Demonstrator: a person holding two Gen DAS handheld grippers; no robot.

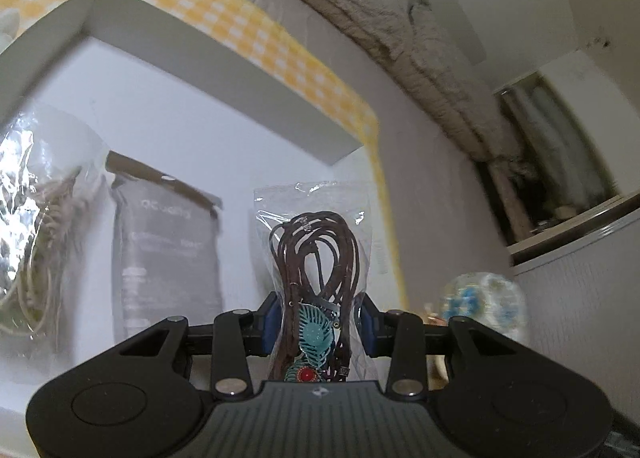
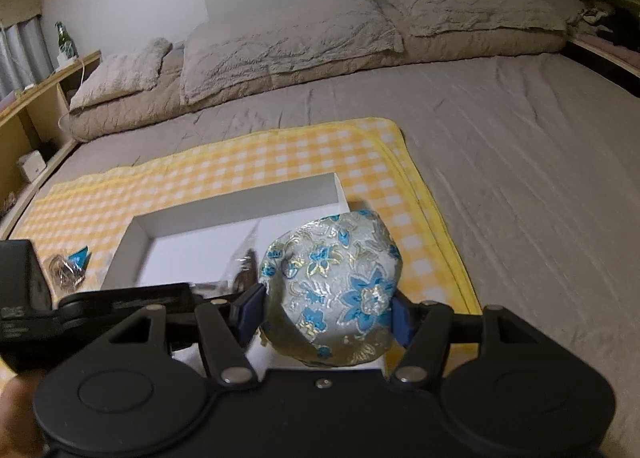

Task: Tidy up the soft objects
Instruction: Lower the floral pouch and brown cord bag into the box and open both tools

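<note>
Squeezing tight, the left gripper has its two blue pads pressed on a clear plastic bag with a brown cord necklace inside, so the bag pinches in at the middle. A teal feather charm sits right between the pads, and the top of the bag sticks up past them. Beyond it lies a white box, seen from inside. On the box floor, to the left of the held bag, rest a grey packet and a shiny crinkly bag with pale cord in it. Behind the box is a yellow checked blanket. The right gripper stands about half open, and its blue pads press on both sides of a round silvery pouch with blue flowers. The pouch fills the gap and bulges up above the fingers. It hangs over the near right corner of the white box. The box sits on the yellow checked blanket, the blanket lies on a brown bed, and pillows are far back.
</note>
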